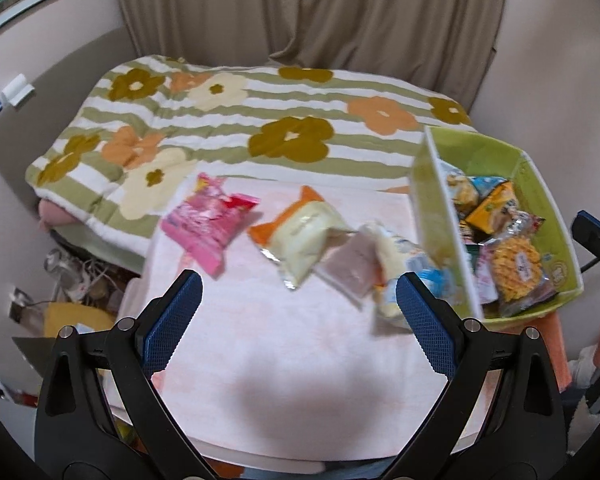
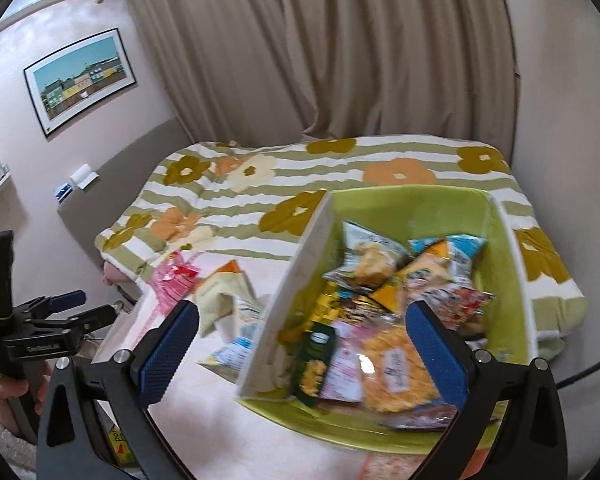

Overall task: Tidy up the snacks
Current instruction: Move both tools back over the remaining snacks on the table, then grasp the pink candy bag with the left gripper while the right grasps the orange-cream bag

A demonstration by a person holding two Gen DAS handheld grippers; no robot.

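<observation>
**Both grippers empty over the table; four packets not yet in the bin**

Far left: the left gripper (image 1: 298, 304) hovers over the pale pink table (image 1: 268, 344), jaws spread wide, nothing between them. The right wrist view shows it from the side, low at the table's left edge, held by a hand (image 2: 8, 392).

Loose snacks on the table, left to right:
- pink packet (image 1: 204, 228), near the far left corner, apart from the rest
- cream packet with orange ends (image 1: 300, 236), just beside it
- small brownish-mauve packet (image 1: 350, 268), touching or overlapping the cream one
- white-and-blue packet (image 1: 392, 276), lying against the bin's near wall

Right: green bin (image 1: 540, 184), already heaped with snacks; a yellow waffle-pattern packet (image 1: 514, 266) on top at the front. The right gripper (image 2: 300, 348) hangs above the bin's left wall, jaws spread, empty. Frames are motion-blurred.

Judgement: mid-task, between picks. Roughly four packets remain outside. The next move likely calls for the left gripper to drop onto one, the pink being most clear, and pinch an edge seam. The overlapping pair needs care so one does not drag the other.
</observation>
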